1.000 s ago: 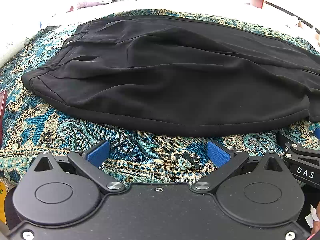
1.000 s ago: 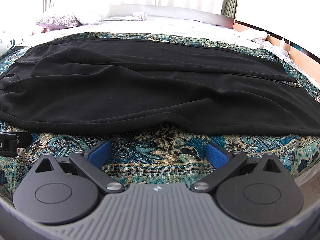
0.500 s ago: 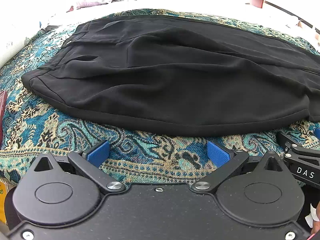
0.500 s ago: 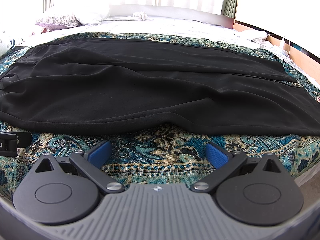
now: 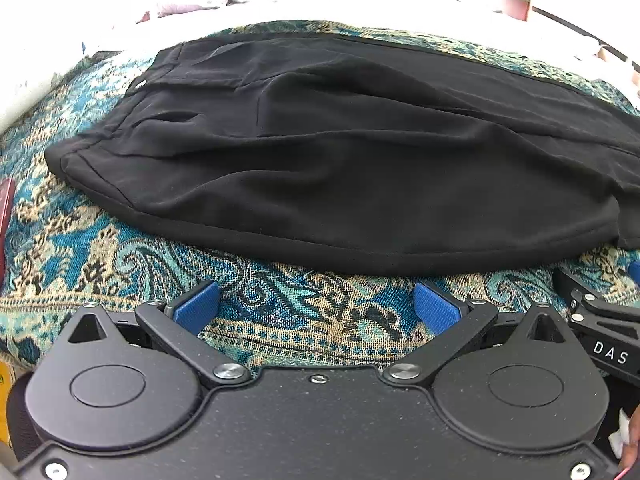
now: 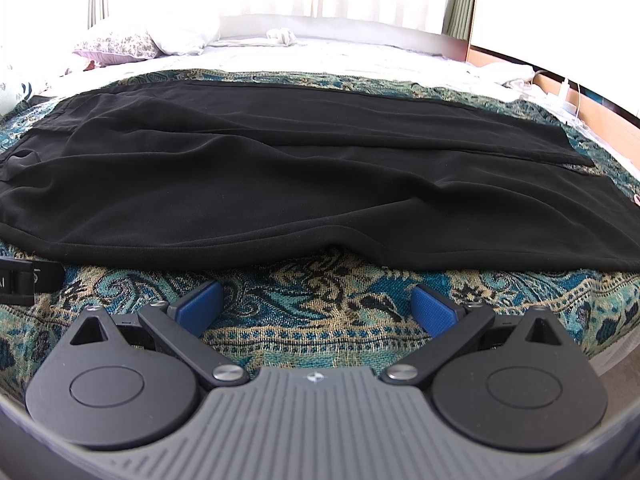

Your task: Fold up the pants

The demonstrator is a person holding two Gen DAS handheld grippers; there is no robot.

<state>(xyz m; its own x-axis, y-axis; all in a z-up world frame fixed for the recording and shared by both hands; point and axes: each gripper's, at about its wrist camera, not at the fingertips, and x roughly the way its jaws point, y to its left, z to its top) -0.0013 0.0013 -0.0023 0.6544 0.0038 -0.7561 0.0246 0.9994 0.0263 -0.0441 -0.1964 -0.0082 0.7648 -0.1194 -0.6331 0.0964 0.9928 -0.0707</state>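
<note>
A pair of black, soft woven pants (image 5: 340,168) lies spread lengthwise across a teal, blue and tan paisley bedspread (image 5: 288,300) on a bed, already doubled leg over leg, with loose ripples across the top layer. In the left wrist view the waistband end sits to the left, its corner near a dark red flat object (image 5: 6,216) at the frame edge; the near seam edge of the pants curves just beyond the tongs. In the right wrist view the same pants (image 6: 280,184) stretch from the left edge to the leg hems at the right, where the lower leg's hem peeks out behind the upper one.

The left tongs (image 5: 316,306) are spread wide, blue pads apart over bare bedspread, holding nothing and short of the pants' edge. The right tongs (image 6: 318,306) stand equally wide and empty — just short of the hemline, over the bedspread (image 6: 320,292). Each tool's black body shows at the edge of the other's view, so they sit side by side.

Beyond the bedspread lie white sheets, a floral pillow (image 6: 116,46) and a white pillow (image 6: 180,36) near bright curtains.
</note>
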